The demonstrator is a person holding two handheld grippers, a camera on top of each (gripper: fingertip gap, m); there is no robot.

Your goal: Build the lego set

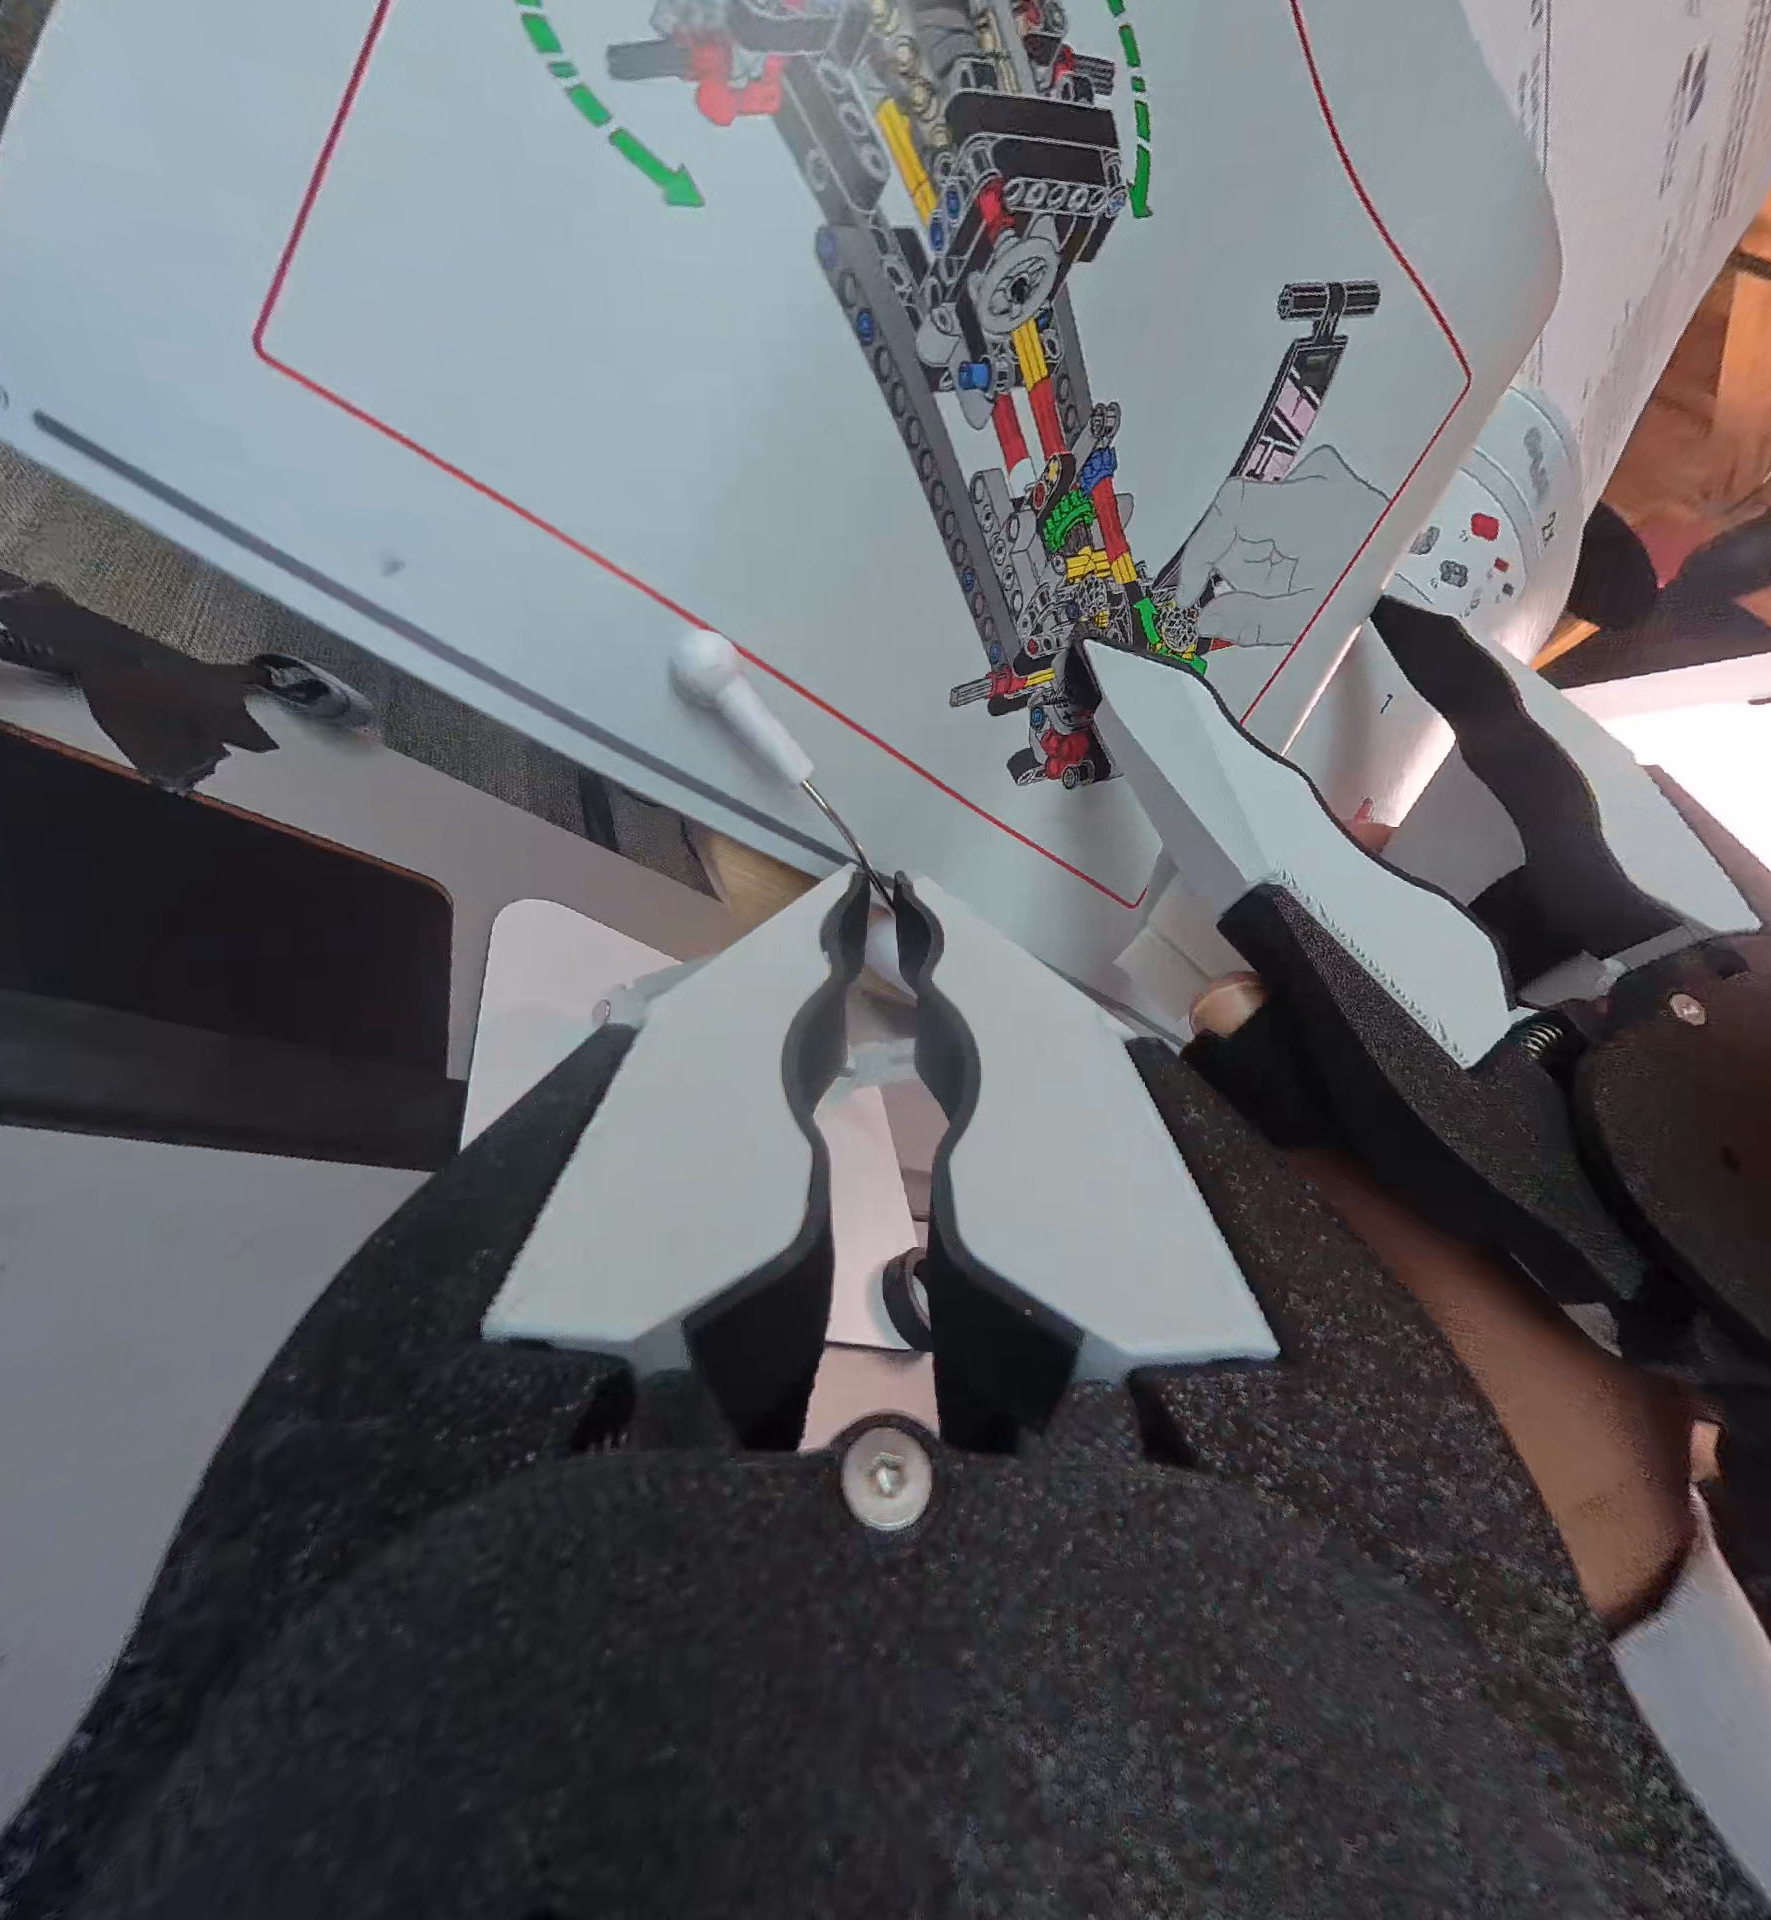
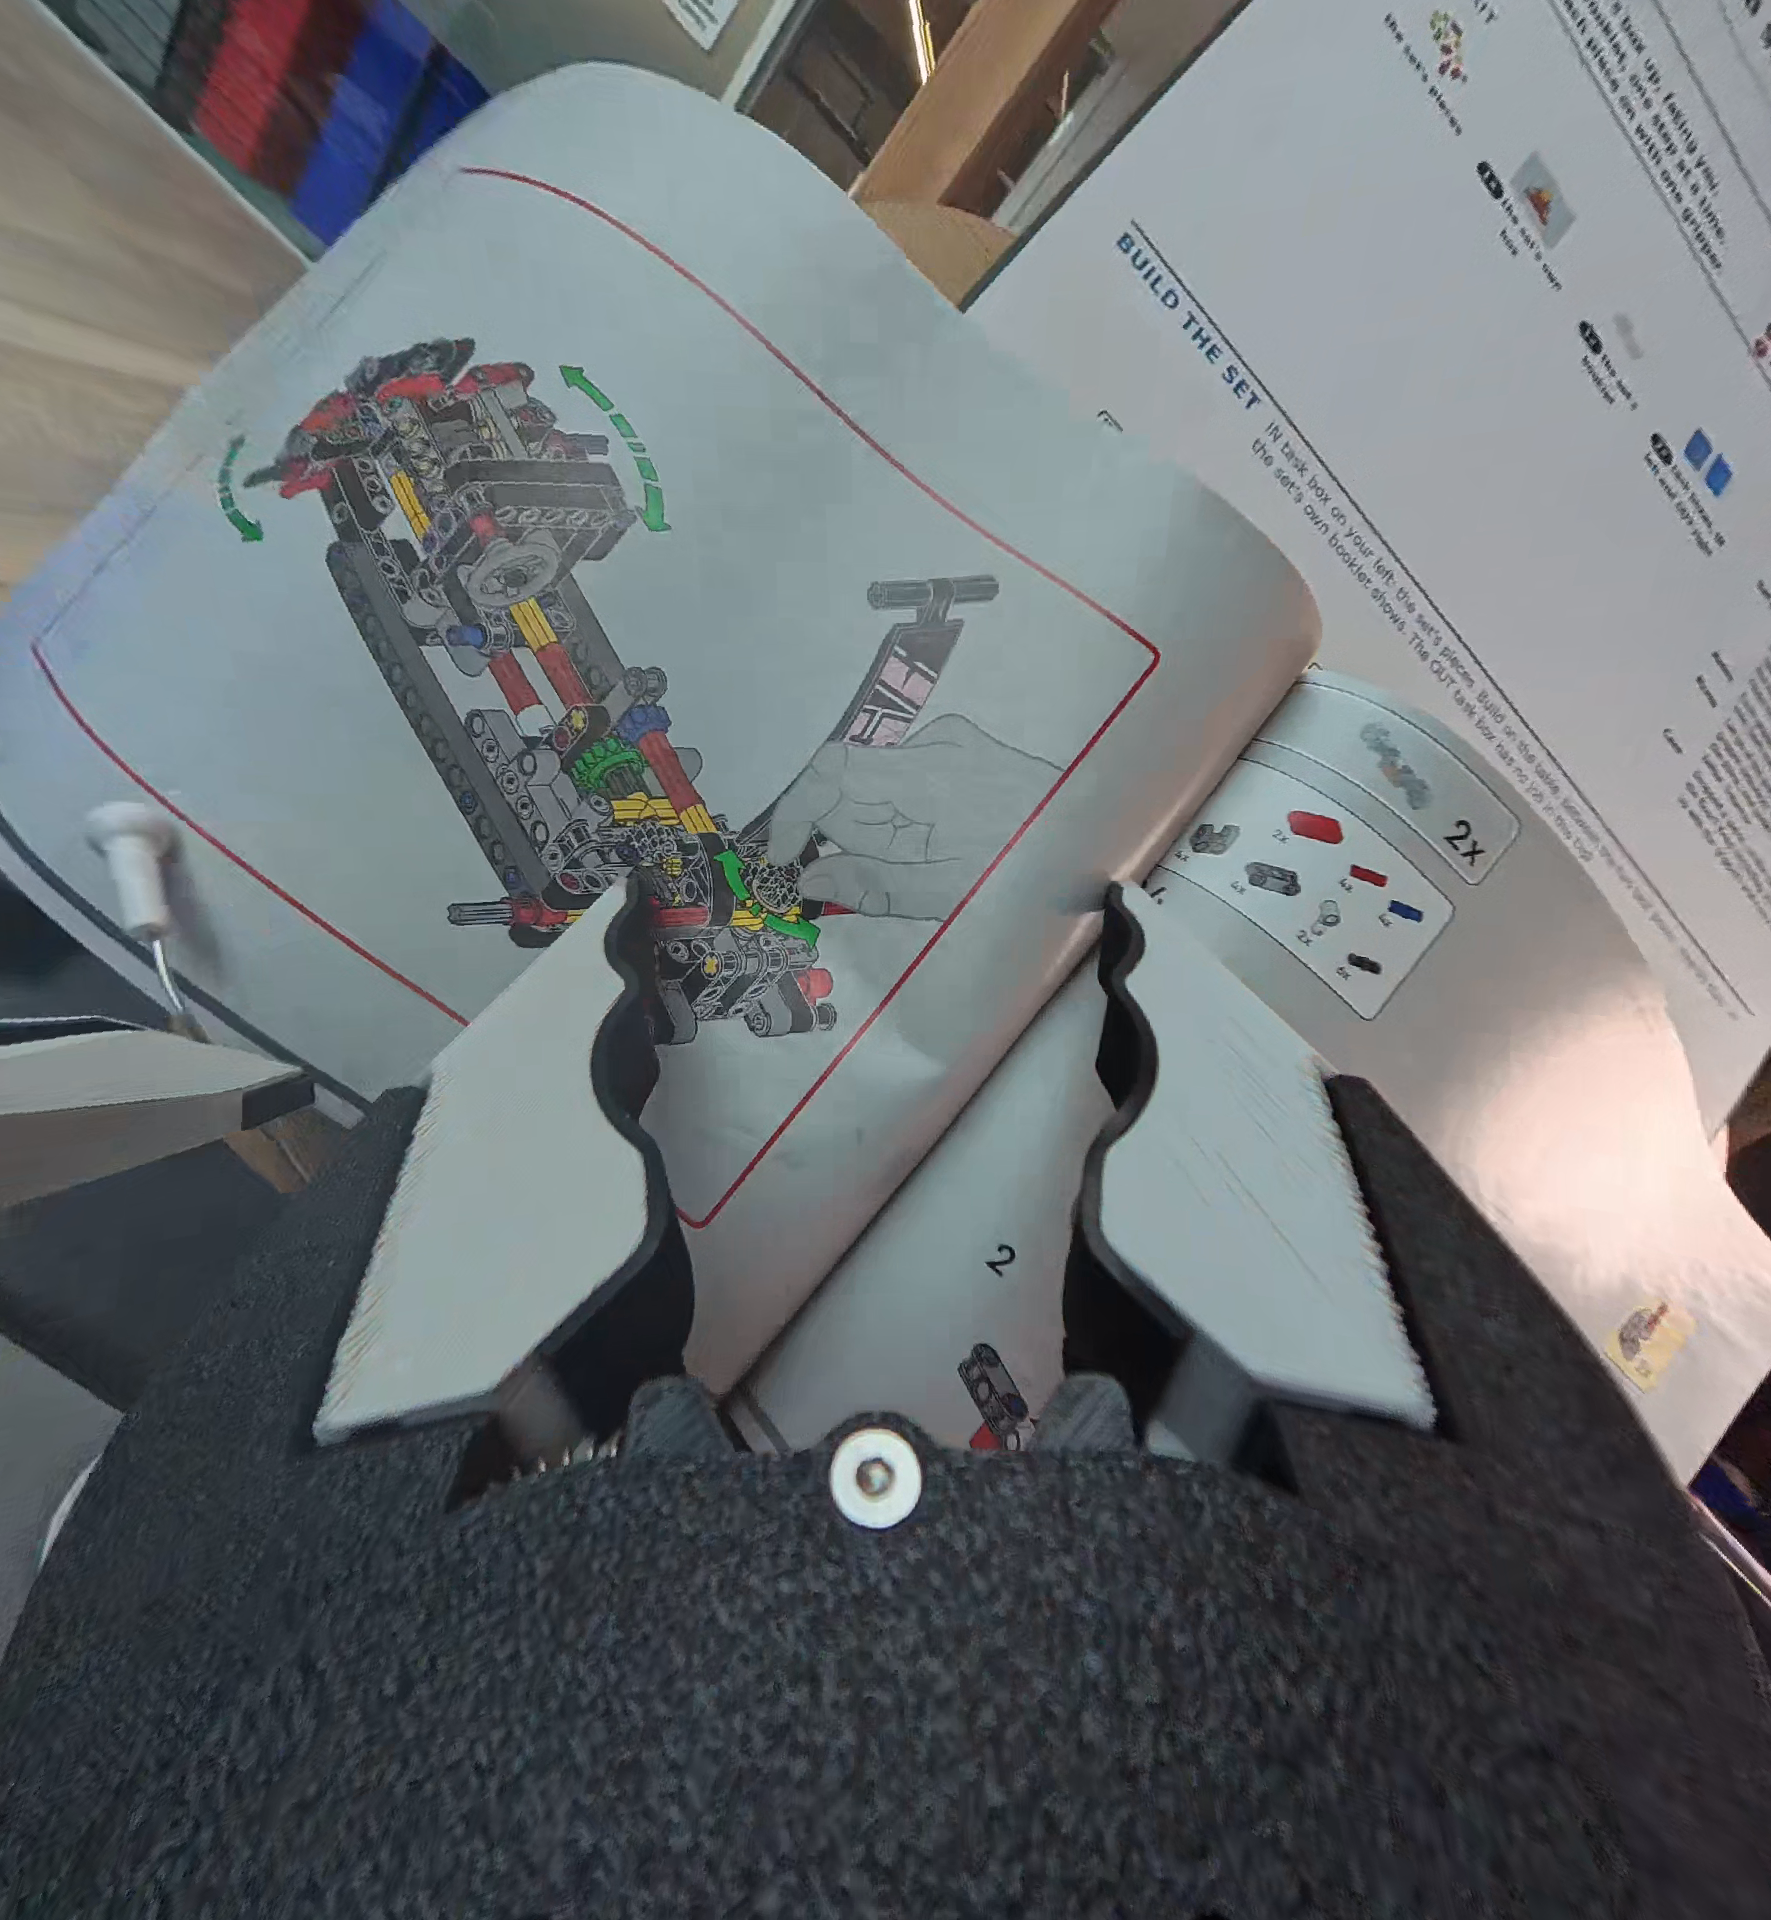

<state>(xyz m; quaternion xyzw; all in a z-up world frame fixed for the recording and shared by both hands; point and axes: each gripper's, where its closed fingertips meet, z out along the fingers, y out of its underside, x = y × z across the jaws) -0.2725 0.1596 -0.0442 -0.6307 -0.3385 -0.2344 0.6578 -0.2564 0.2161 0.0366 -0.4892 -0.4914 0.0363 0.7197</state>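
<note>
The lego instruction booklet (image 1: 569, 395) lies open, its left page (image 2: 652, 644) with a colour drawing of the model curling upward. My left gripper (image 1: 876, 888) is shut at that page's lower edge on the thin metal wire of a white-knobbed pin (image 1: 715, 670). I cannot tell whether the paper is pinched too. The pin also shows in the right wrist view (image 2: 133, 847). My right gripper (image 2: 876, 914) is open and empty, its fingers straddling the booklet's fold. It also shows in the left wrist view (image 1: 1234, 634), against the right side of the page. No loose lego pieces are in view.
A large printed sheet (image 2: 1483, 436) stands behind the booklet on the right. Red and blue storage bins (image 2: 341, 114) sit on a shelf at the back left. A gloved hand (image 1: 1265, 1049) holds the right gripper. A dark torn patch (image 1: 154, 686) shows on the left.
</note>
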